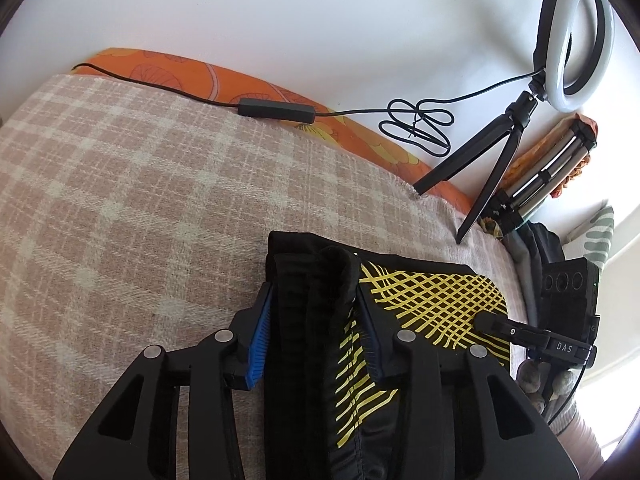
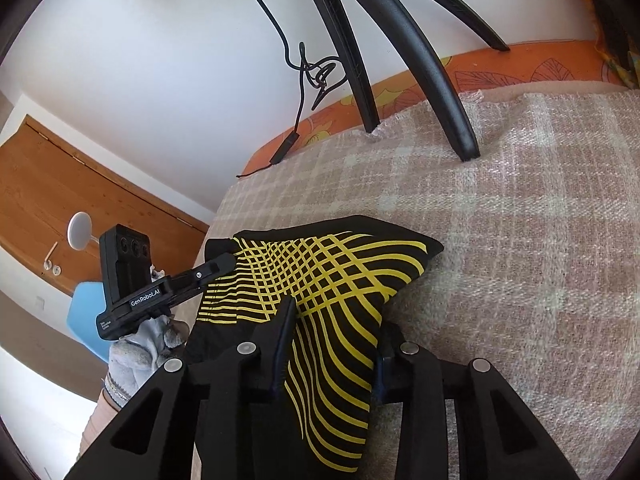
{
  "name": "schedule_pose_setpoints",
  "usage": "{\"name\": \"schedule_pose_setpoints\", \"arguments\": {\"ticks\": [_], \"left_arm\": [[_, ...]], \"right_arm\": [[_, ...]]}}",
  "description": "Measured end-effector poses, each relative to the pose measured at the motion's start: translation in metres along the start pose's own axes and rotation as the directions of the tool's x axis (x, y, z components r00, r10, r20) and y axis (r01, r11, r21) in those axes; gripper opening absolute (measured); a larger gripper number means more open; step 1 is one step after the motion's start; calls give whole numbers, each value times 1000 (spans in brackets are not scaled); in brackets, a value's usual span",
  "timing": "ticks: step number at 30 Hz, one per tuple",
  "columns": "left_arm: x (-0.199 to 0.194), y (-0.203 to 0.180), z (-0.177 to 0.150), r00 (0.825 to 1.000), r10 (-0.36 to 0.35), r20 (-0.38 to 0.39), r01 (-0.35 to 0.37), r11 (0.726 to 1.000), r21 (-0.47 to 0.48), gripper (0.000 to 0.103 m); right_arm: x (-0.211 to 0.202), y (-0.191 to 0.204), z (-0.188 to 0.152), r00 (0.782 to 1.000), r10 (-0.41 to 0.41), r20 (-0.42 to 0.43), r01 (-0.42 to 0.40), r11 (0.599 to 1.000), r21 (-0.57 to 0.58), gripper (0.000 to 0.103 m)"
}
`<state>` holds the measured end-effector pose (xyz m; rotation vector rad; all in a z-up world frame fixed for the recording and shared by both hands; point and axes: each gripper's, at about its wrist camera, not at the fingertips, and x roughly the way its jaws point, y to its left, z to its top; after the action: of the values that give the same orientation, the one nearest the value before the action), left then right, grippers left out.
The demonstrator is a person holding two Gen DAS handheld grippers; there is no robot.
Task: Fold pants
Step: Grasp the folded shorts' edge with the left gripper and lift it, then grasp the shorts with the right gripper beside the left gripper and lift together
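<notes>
Lying low in the middle of both frames, the black pants (image 1: 436, 300) with yellow lattice lines rest on a pink-and-cream plaid blanket (image 1: 132, 200) over a bed. The left gripper (image 1: 314, 332) clamps a bunched black fold between its blue pads. The right gripper (image 2: 332, 344) pinches the patterned cloth, which passes between its jaws. At the upper right of the left view stands a ring light (image 1: 576, 36) on a tripod (image 1: 492, 168)

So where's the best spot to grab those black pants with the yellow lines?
Probably the thick bunched edge of the black pants with yellow lines, approached from the near side, fingers angled downward: the cloth lies flat on the checked blanket, and only folds give bulk to pinch.
</notes>
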<state>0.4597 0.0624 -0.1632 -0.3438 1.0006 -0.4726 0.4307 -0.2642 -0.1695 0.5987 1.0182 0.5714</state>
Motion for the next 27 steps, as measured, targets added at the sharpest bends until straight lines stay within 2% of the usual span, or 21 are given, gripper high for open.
{"name": "schedule_pose_setpoints", "arguments": {"ticks": [2,3,5,8,12,15,18,22,27], "left_arm": [[2,-6,-1,999,35,5,-36,998,48,36],[3,-9,-2,999,48,2,-48,996,69,25],[3,-13,-4,999,48,9,-49,994,101,22],[1,-19,-7,998,64,30,-67,989,133,17],[2,-30,-11,992,116,51,-124,970,208,16],[8,-20,-6,993,114,15,-115,982,150,24],[8,-13,-4,997,76,10,-76,991,112,26],[7,-21,-8,994,103,26,-106,983,149,18],[-7,-25,-13,993,86,81,-98,983,155,15]], "right_arm": [[1,2,-1,1000,-14,3,14,1000,-8,29],[1,3,-2,1000,-21,5,21,1000,-12,27],[3,5,-3,999,-39,6,39,999,-18,19],[8,11,-3,998,-63,8,63,997,-37,14],[14,16,-3,997,-82,6,82,995,-57,13],[17,16,-2,998,-65,1,65,997,-47,15],[18,14,-2,998,-56,-1,56,998,-39,16],[17,21,-4,995,-103,7,103,992,-79,16],[21,42,-7,985,-170,33,173,971,-164,8]]}}
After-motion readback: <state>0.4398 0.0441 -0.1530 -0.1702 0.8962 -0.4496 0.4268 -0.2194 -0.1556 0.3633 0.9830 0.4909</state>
